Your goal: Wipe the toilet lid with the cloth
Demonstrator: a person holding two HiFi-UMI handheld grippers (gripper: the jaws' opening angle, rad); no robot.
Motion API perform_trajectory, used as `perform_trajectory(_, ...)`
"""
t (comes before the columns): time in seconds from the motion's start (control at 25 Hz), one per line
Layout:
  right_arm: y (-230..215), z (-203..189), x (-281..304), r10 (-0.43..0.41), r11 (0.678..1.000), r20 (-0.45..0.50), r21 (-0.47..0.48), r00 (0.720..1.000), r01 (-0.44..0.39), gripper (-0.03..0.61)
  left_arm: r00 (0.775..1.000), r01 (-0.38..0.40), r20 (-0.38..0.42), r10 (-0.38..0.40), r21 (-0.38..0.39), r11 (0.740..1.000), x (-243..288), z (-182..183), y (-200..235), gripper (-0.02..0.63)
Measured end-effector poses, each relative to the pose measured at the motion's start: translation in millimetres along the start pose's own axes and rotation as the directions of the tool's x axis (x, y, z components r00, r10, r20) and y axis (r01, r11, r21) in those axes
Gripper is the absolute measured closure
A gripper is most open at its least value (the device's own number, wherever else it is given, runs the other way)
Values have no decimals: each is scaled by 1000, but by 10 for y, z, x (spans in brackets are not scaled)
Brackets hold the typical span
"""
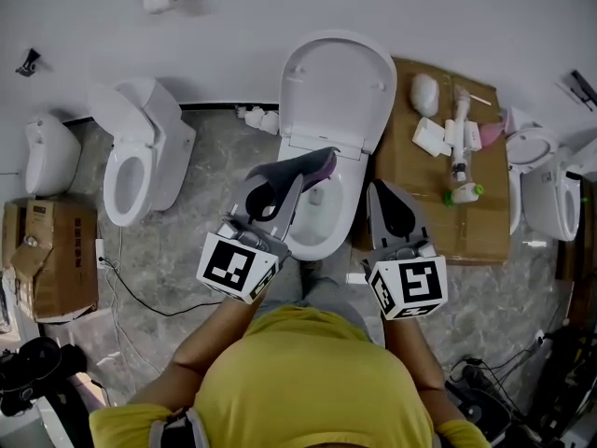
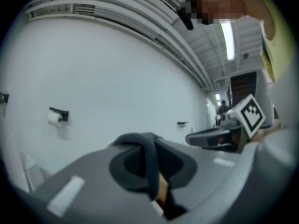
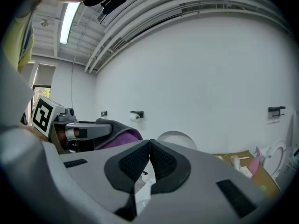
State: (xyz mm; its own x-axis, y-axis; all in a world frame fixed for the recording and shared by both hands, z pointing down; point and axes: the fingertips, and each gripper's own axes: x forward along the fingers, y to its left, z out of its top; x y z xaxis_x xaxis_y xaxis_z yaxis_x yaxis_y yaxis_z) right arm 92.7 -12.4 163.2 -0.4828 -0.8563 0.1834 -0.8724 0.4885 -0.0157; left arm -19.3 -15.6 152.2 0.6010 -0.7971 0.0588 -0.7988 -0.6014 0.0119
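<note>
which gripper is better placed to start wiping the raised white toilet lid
Left, probably: the left gripper is shut on the grey-and-purple cloth, near the raised white toilet lid; the right gripper is shut on nothing.

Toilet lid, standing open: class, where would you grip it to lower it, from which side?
Probably pinch the thin upper right rim of the toilet lid, from the right: its back faces the wall, and the left gripper with the cloth crowds the left.

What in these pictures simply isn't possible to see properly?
- Head view: the left gripper and cloth cover much of the toilet bowl.
- Left gripper view: its own jaws hide all but one fold of the cloth.
- Head view: the white parts on the cardboard are too small to name.
</note>
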Motion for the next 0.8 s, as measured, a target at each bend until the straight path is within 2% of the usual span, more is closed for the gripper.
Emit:
perform_trajectory(0.28, -98, -49, 227, -23, 1000, -12, 2, 1000, 23, 563, 999, 32, 5, -32, 11, 999, 281, -61, 66, 594)
perform_trajectory(0.52, -236, -81, 614, -34, 999, -14, -3, 999, 34, 563, 997, 60, 44, -60, 1, 998, 653, -107, 305, 594)
perform_trajectory(0.8, -223, -263, 1072, -28, 999, -15, -26, 999, 28, 563, 995, 90, 46, -90, -14, 996, 927, -352, 602, 594)
